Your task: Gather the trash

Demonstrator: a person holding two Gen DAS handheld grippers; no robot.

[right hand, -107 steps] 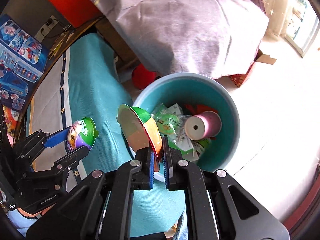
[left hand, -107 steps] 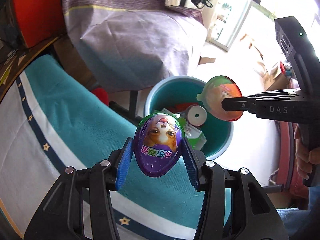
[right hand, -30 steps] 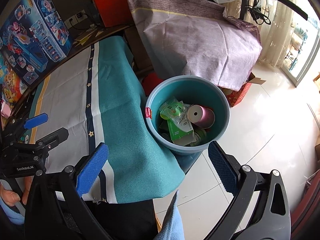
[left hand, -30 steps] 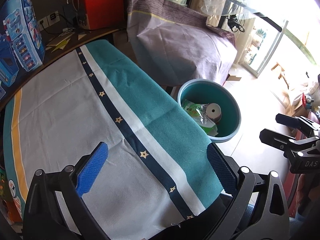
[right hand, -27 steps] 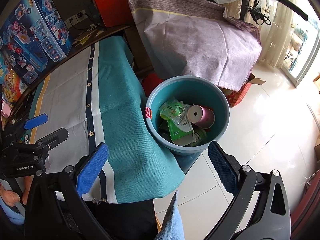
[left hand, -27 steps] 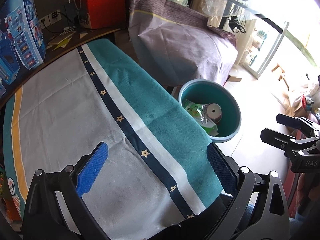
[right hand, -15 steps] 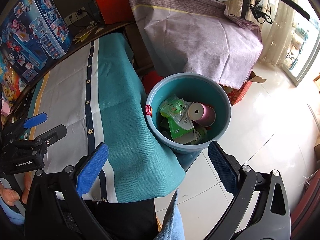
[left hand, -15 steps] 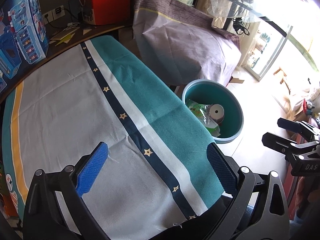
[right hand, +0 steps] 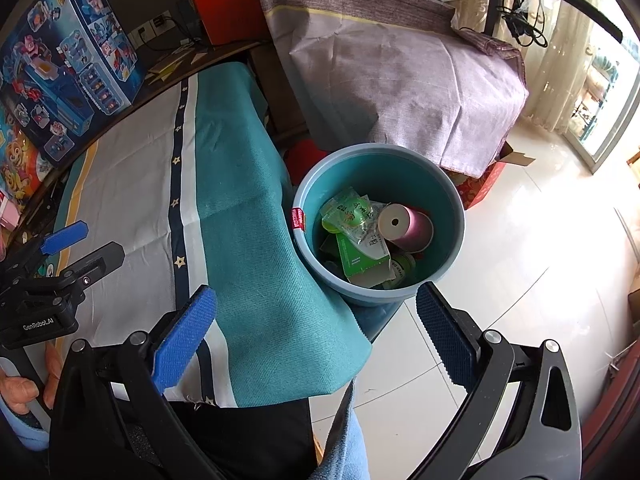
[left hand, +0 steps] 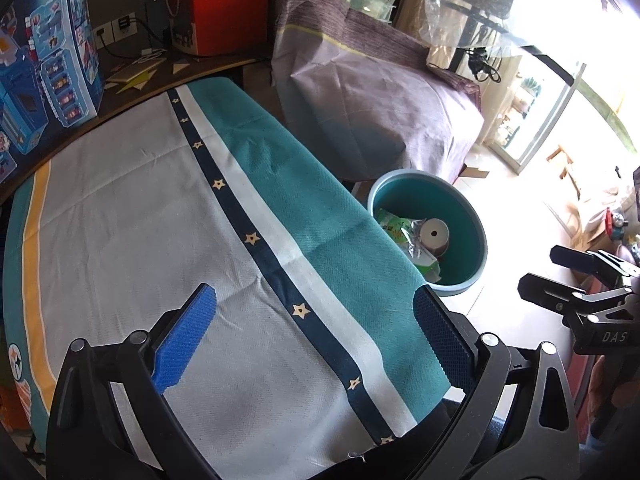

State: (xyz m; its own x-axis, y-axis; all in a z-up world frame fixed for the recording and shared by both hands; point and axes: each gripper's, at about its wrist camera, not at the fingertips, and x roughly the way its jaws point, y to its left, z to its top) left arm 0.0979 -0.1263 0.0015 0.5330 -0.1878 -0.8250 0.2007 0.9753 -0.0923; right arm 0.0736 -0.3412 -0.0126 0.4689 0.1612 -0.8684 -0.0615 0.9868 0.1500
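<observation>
Right wrist: left gripper [right hand: 82,246] marked "GenRobot.AI"

My left gripper [left hand: 312,344] is black plastic with silver screws at its joints and two blue, ribbed pads [left hand: 184,346]; its side reads "GenRobot.AI". My right gripper [right hand: 316,340] has the same black frame, screws and blue pads [right hand: 186,338], and carries white "DAS" lettering. I wear a light blue sleeve [right hand: 24,426] and blue trousers [right hand: 348,444].
</observation>
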